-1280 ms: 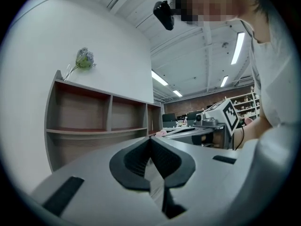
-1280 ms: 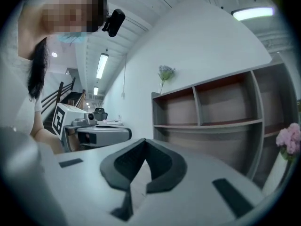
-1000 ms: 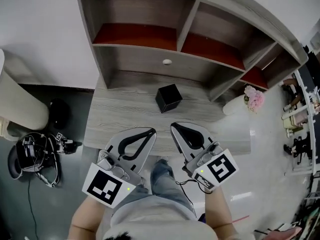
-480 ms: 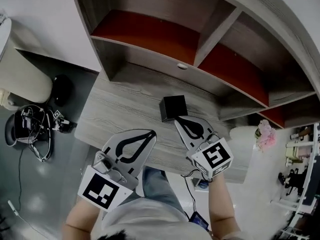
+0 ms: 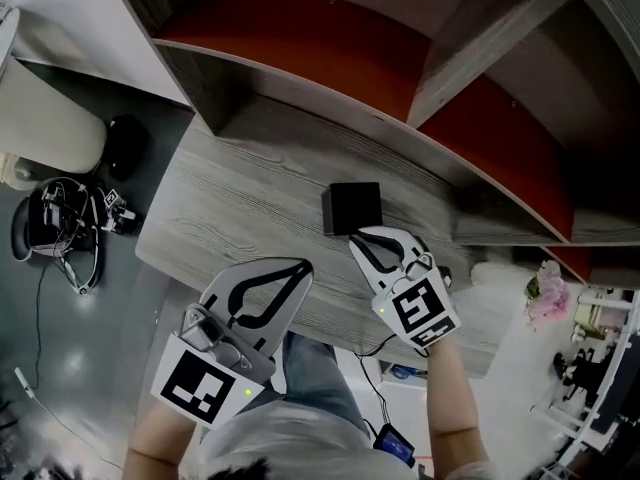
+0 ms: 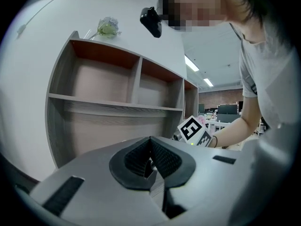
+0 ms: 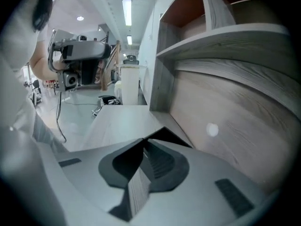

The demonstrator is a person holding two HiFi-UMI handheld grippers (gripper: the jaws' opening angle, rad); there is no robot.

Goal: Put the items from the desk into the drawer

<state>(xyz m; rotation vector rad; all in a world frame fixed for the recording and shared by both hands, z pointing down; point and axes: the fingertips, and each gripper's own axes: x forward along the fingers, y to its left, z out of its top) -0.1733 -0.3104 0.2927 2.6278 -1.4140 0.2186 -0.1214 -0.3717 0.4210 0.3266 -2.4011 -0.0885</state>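
Black box (image 5: 352, 208) lies at centre frame in the head view, on the desk (image 5: 230, 208) close under the shelves (image 5: 300, 48). My right gripper (image 5: 356, 236) reaches forward, tips just beside the box's near edge. From above I cannot tell whether they touch it.

The right gripper view adds a low angle. My jaws are pressed together at the tips with nothing gripped, and only desk grain shows through the loop behind them. A dark corner of the box (image 7: 170, 136) juts out just beyond the tips. Only this view shows a round white knob (image 7: 212, 130) on the wood panel at right. At its upper left is my left gripper (image 7: 82, 60), seen head-on, with a white bin (image 7: 129, 81) beside it.

In the head view the left gripper (image 5: 303, 265) sits at lower centre over the desk's near edge. It is well apart from the box and angled toward the upper right. In its own view the left gripper (image 6: 150, 142) is likewise clenched on nothing and points at the shelves. That view adds a flower (image 6: 107, 28) on the shelf top at upper left. It also shows my right forearm, with its marker cube (image 6: 193, 130), stretched in from the right.

Both forearms enter from the bottom of the head view. On the floor at far left are a tangle of cables (image 5: 62, 238) and the bin (image 5: 40, 138). Pink flowers (image 5: 545, 298) stand at the right edge.
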